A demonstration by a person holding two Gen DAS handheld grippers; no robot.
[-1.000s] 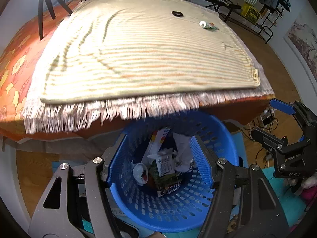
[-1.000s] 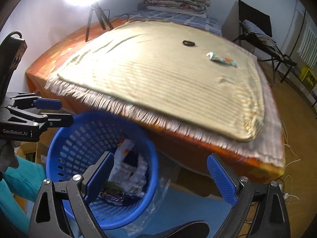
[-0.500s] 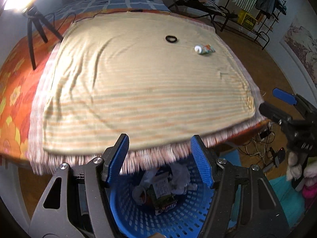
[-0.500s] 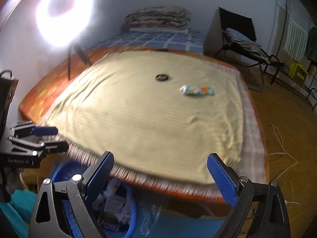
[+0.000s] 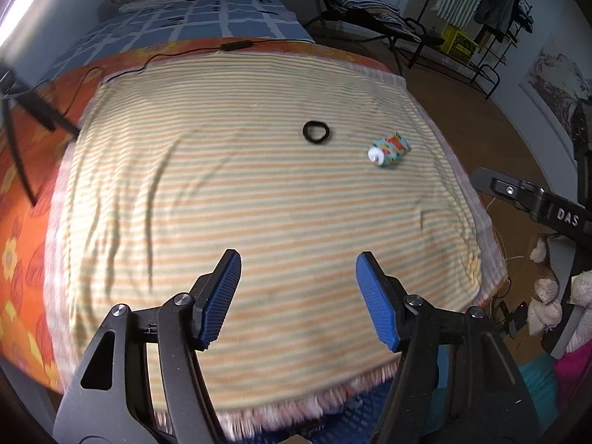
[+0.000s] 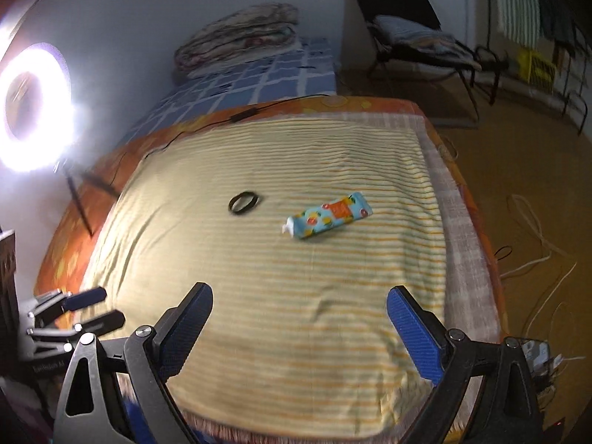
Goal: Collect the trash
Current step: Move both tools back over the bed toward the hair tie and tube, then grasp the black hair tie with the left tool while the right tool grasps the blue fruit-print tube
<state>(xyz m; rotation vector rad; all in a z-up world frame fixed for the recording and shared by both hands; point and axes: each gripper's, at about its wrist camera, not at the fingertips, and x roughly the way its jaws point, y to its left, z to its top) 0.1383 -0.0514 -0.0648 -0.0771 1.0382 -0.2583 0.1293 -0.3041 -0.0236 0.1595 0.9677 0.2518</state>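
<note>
A light-blue printed tube with a white cap lies on the striped blanket at the far right of the bed; it also shows in the right wrist view. A black hair tie lies just left of it, also seen in the right wrist view. My left gripper is open and empty above the blanket's near part. My right gripper is open and empty, also above the near part. The blue basket peeks out below the fringe.
A ring light on a tripod stands at the bed's left. A black cable runs across the far bed. Folded quilts, a chair and a clothes rack stand beyond. Cords lie on the floor at right.
Both grippers have risen from over the blue basket to above the bed. The basket with its trash has dropped almost out of view. The tube and hair tie now look nearer.
</note>
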